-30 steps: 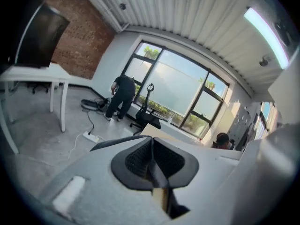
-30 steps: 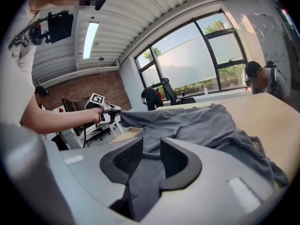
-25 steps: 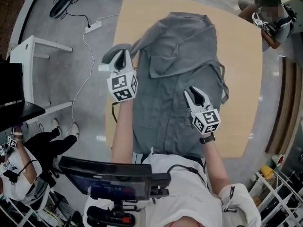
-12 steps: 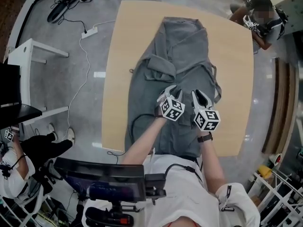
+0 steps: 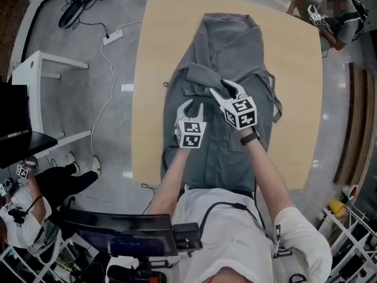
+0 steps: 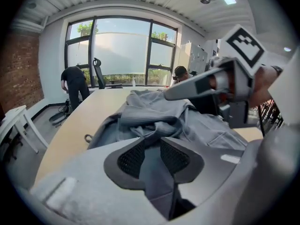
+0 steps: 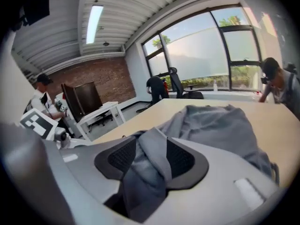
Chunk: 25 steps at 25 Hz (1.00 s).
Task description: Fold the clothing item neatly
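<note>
Seemingly between folds: left tool (image 5: 193,106) and right tool (image 5: 222,89), jaws just opened, sit released on the grey garment (image 5: 235,40) (cloth loose between both pairs); next, regrip a hem.

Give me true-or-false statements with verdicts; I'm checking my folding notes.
The grey fabric garment lies on the light wooden table. True.
The garment is folded into a small neat square. False: it lies long, with a loose flap on top.
The left gripper and right gripper are both above the garment. True; both have just been opening their jaws.
Nothing stands between the right gripper's jaws. False: a fold of grey cloth does; the left's gap shows flat cloth below.
The white power strip lies on the table. False: it lies on the floor.
</note>
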Available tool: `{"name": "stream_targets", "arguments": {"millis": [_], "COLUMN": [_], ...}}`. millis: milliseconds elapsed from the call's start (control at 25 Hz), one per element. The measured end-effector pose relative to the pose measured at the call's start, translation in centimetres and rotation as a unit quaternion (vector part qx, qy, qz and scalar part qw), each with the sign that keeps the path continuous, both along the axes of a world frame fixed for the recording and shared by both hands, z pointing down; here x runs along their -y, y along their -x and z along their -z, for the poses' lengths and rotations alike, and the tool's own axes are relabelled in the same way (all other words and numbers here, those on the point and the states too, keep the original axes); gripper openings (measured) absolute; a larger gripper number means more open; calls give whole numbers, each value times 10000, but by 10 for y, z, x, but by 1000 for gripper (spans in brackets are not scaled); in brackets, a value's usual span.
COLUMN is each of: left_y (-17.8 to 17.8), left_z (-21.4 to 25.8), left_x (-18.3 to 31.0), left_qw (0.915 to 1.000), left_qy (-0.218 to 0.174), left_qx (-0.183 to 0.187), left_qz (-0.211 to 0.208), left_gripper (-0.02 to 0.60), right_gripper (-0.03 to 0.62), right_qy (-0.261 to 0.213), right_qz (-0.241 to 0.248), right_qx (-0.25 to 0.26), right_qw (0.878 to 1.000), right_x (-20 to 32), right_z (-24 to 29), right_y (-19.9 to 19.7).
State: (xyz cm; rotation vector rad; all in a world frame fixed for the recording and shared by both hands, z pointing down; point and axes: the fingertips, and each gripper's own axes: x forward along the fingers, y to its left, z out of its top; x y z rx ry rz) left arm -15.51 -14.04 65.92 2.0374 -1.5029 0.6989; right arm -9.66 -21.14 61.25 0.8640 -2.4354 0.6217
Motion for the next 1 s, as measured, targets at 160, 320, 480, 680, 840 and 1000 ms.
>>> {"name": "stream_targets", "arguments": {"millis": [160,320,480,680,840,1000], "left_y": [20,28,30,28,18,-3], "left_z": [1,4,8,24,36,46], "left_x": [-15,-40,-58,-50,-28,-9], "left_qw": [9999,9995,9969,9956,9978,9987], "left_qy": [55,107,274,154,-11,-126], "left_qx": [61,-42,-373,-613,-579,-281], "left_qz": [72,282,644,689,322,-398], "left_gripper": [110,110,110,109,129,160], "right_gripper": [213,221,106,18,18,18], "right_qy": [-226,131,340,210,48,-180], "right_qz": [1102,1877,1998,1515,1346,1399], "right_qx": [-606,-1256,-1652,-1003,-336,-79], "right_qw": [9918,9741,9652,9831,9903,9900], "right_x": [51,78,81,68,37,-2], "right_z": [-18,-56,-83,-44,2,31], "right_y": [69,111,116,88,39,-13]}}
